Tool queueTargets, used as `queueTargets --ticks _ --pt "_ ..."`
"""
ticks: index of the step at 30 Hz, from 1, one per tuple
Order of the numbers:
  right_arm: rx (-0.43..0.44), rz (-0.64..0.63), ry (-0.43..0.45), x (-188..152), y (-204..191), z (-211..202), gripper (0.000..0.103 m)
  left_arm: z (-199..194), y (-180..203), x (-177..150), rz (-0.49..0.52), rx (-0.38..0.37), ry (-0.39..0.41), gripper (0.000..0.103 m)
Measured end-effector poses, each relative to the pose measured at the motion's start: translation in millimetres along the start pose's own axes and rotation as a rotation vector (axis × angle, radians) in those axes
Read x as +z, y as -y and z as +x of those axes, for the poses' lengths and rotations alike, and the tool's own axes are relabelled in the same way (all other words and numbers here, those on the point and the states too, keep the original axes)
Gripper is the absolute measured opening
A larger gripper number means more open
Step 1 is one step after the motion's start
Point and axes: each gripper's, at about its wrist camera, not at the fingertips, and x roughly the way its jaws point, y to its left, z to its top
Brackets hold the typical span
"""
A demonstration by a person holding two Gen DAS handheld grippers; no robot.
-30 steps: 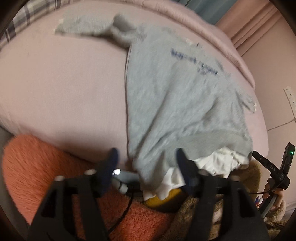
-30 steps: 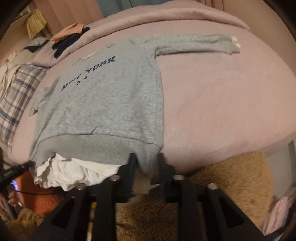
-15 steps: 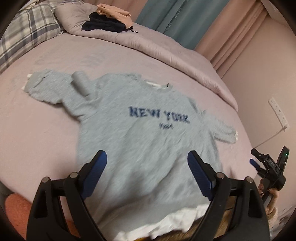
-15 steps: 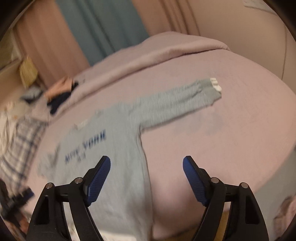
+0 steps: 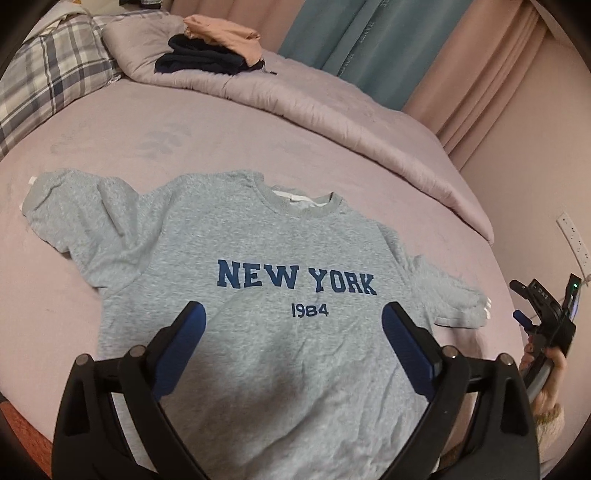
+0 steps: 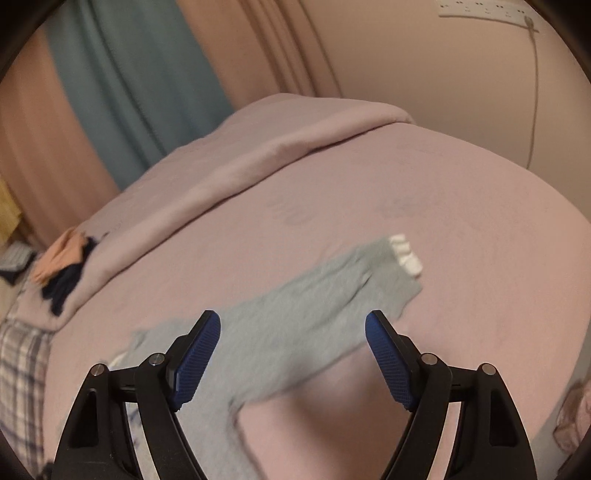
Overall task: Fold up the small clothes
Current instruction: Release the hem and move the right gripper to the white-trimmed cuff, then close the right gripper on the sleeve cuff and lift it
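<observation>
A grey sweatshirt (image 5: pixel 258 251) printed NEW YORK 1984 lies face up and flat on the pink bed (image 5: pixel 184 122). Its left sleeve is bunched toward the left, its right sleeve reaches right. My left gripper (image 5: pixel 293 317) hovers above the lower chest, its jaws still opening, nothing between the blue pads. The right gripper (image 6: pixel 293 325) is open above the right sleeve (image 6: pixel 325 291), whose white cuff (image 6: pixel 406 254) points right; nothing is held. In the left wrist view the right gripper (image 5: pixel 543 306) shows at the right edge in a person's hand.
A folded pink quilt (image 5: pixel 332 110) runs along the far side of the bed, with dark and peach clothes (image 5: pixel 210 55) stacked on it. A plaid pillow (image 5: pixel 44 74) lies at the far left. Curtains (image 6: pixel 122 85) and a wall with a power strip (image 6: pixel 484 9) stand behind.
Both grippers let go of the sweatshirt's hem, opened wide and rose. The left now looks over the chest print; the right swung toward the right sleeve.
</observation>
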Motion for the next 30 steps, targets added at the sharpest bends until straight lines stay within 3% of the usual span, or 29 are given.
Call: queueTargets --ticks 5,12,18,21,23,25,30 --pt "-0.102 0.022 -0.055 15.6 25.3 50.7 0.081 18.3 1.3 1.5 0.002 0.039 -0.024 0.097" --pt "-0.126 0.121 -0.138 3.5 75.6 92.9 0.080 40.7 0.2 1.9 -0.031 0.043 -0.071 0.097" --pt "-0.109 0.241 -0.165 -5.0 104.0 95.0 0.069 47.5 1.1 0.1 -0.034 0.059 -0.093 0.097" --pt "-0.091 0.244 -0.147 -7.7 107.8 95.8 0.053 48.5 2.4 -0.5 -0.048 0.055 -0.095 0.097" --pt "-0.072 0.251 -0.134 -8.3 110.7 99.1 0.032 48.1 3.9 -0.9 -0.054 0.053 -0.095 0.097" --pt "-0.054 0.274 -0.117 -9.3 113.7 98.2 0.022 46.3 6.3 -0.8 -0.054 0.049 -0.090 0.097" --pt "0.053 0.238 -0.003 0.9 103.9 62.0 0.017 42.9 10.5 1.2 -0.053 0.046 -0.069 0.097"
